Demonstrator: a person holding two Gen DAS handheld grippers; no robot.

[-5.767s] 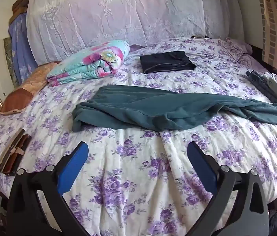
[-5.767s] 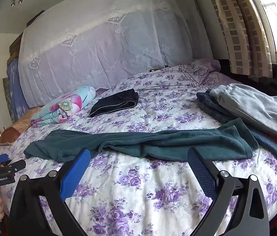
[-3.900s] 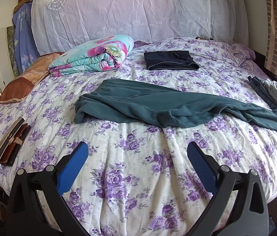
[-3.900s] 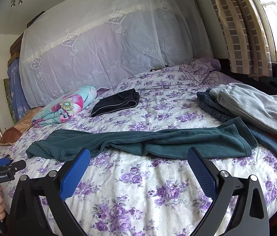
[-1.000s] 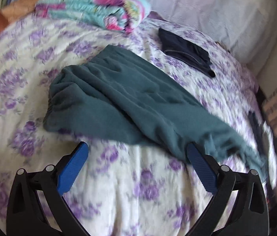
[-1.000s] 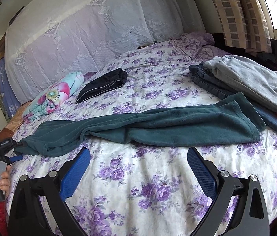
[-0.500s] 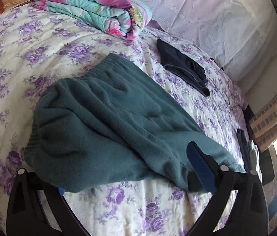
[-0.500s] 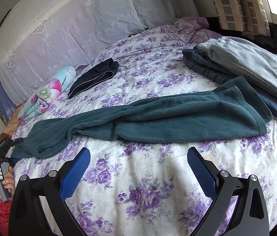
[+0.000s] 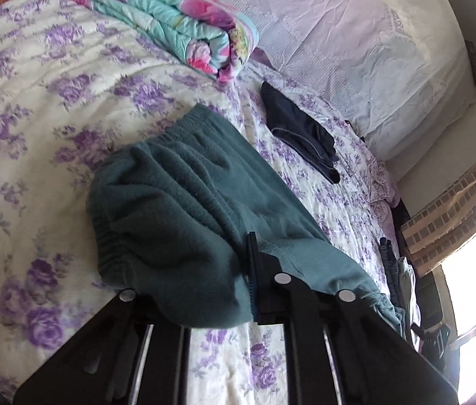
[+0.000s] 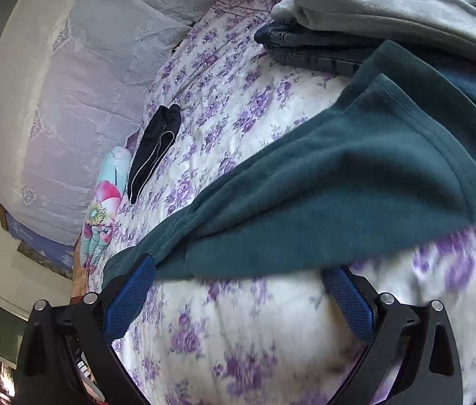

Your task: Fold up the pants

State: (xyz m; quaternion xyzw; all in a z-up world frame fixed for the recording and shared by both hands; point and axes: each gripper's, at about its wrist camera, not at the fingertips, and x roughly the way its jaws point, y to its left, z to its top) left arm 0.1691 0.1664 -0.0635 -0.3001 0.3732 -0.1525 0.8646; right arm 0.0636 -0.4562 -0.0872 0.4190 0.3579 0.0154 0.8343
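The left gripper [image 9: 250,270] has just been closing and now pinches the pants [image 9: 184,209] at 6 o'clock. The right gripper [image 10: 238,290] is wide; it must grab the leg end next.

No readable text, label, brand or number anywhere in either view.

Right gripper [image 10: 238,290] low over the floral bedspread [image 10: 238,354], jaws spread wide, blue pads bare, nothing clamped. Just ahead of the fingertips, teal pants [image 10: 322,202] stretched across, near edge overlapping both pad tips; hem end ahead to the right, rest trailing off to the left past the left finger. Farther ahead and left, dark folded garment [image 10: 153,148], floral quilt roll [image 10: 103,202] beside it. Ahead right, grey garment [image 10: 389,3] atop jeans [image 10: 305,47]. Lace curtain [image 10: 69,101] beyond.
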